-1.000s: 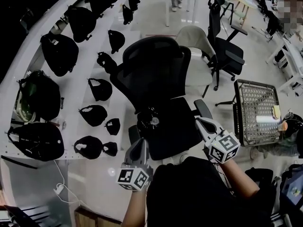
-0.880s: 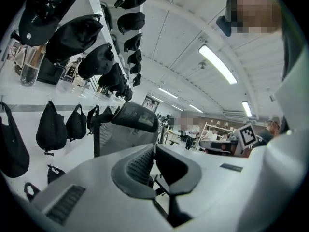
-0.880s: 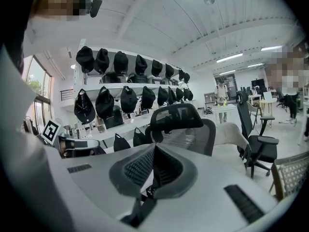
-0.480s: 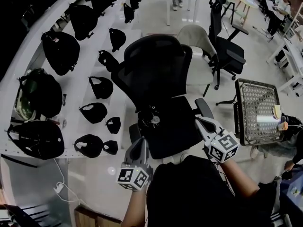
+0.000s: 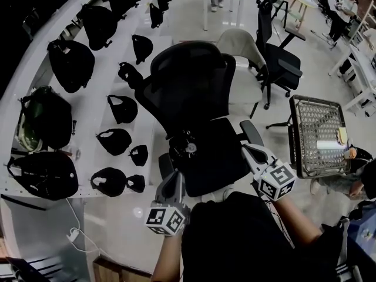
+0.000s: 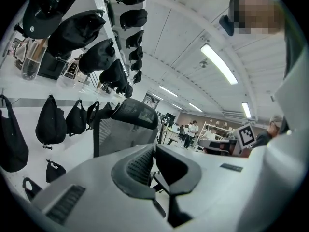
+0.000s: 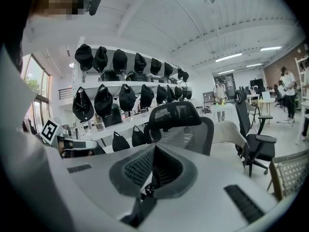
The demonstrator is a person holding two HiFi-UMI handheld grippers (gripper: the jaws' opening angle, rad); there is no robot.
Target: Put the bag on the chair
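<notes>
**A:** Has anything changed in the last second?

**B:** Hardly anything. Nearest in, the left gripper [image 5: 175,176] and the right gripper [image 5: 248,150] sit where they did before, at the front of the seat. On each the jaws are pressed together with nothing between them.

**A:** And the bag?

**B:** A dark lump with a round shiny fitting lies on the seat of the black chair [image 5: 218,164], toward its back left, just beyond the left gripper's tip. I take that for the bag [image 5: 187,148], though black on black makes its outline hard to trace. It hasn't shifted either.

**A:** So where does the task stand?

**B:** The bag rests on the chair and neither gripper seems to touch it. I'd judge the placing done, with only drawing the hands back left to do.

**A:** Anything farther out?

**B:** Other black bags [image 5: 70,63] hang along the white shelves [image 5: 94,107] on the left, and a wire-mesh cart [image 5: 296,137] stands on the right. Only the framing has drifted slightly.
</notes>
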